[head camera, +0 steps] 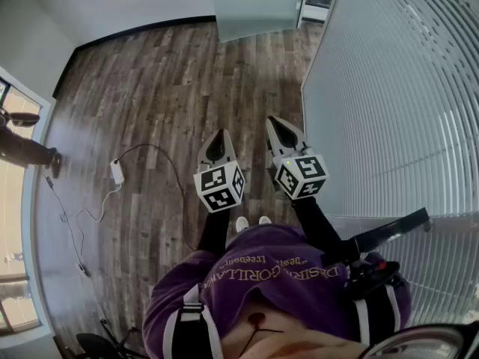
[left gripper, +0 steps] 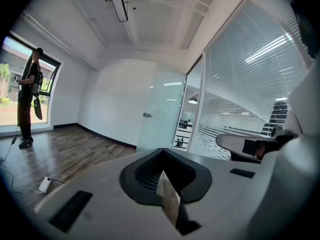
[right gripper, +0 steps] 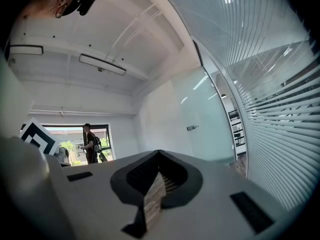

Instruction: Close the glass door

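Head view: left claw [head camera: 218, 134] and right claw [head camera: 276, 121] both clenched, empty, facing the glass door [head camera: 254, 6]

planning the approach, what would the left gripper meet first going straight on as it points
Probably the frosted glass door, well beyond the left gripper; the way there looks free, depth unclear.

The wood-plank floor [head camera: 150, 88] carried a white adapter [head camera: 117, 172] toward its left side. A dark cord [head camera: 178, 182] looped from it toward the wearer's white shoes [head camera: 242, 223], and a thin white lead [head camera: 73, 230] trailed near the window, where a person [head camera: 22, 148] stood.
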Action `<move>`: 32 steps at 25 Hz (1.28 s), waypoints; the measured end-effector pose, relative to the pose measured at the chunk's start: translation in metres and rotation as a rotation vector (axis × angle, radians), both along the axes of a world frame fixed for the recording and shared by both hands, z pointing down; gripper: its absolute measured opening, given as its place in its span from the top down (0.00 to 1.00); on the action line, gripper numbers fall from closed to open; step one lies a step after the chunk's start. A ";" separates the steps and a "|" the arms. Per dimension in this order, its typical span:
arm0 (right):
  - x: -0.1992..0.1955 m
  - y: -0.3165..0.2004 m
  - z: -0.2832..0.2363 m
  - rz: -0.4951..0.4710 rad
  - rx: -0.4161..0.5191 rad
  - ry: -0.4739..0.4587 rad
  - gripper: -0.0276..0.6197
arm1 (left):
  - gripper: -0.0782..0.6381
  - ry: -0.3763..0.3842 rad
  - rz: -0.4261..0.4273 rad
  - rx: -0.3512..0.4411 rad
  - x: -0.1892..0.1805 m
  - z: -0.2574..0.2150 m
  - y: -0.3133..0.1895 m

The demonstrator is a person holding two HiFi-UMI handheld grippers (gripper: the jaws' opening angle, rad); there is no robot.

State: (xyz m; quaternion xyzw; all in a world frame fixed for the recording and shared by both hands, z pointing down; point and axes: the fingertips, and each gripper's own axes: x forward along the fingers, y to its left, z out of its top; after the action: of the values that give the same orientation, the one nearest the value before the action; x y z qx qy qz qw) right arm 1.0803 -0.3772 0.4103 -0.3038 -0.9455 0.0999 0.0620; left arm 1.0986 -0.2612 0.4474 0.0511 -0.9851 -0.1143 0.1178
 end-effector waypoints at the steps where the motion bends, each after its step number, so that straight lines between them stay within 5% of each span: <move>1: 0.002 0.001 0.001 0.001 -0.001 -0.002 0.96 | 0.89 -0.002 0.001 -0.002 0.001 0.001 0.001; 24: 0.008 0.048 0.018 0.006 0.011 0.011 0.96 | 0.89 0.040 -0.036 -0.002 0.026 0.028 0.057; 32: -0.015 0.060 0.028 0.021 0.002 0.023 0.96 | 0.89 0.077 -0.037 0.020 0.006 0.047 0.068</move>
State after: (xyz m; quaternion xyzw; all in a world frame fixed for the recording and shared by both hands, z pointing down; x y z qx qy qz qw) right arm 1.0649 -0.3173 0.4381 -0.2926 -0.9479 0.1030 0.0722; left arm 1.1050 -0.1931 0.4948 0.0295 -0.9794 -0.1282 0.1529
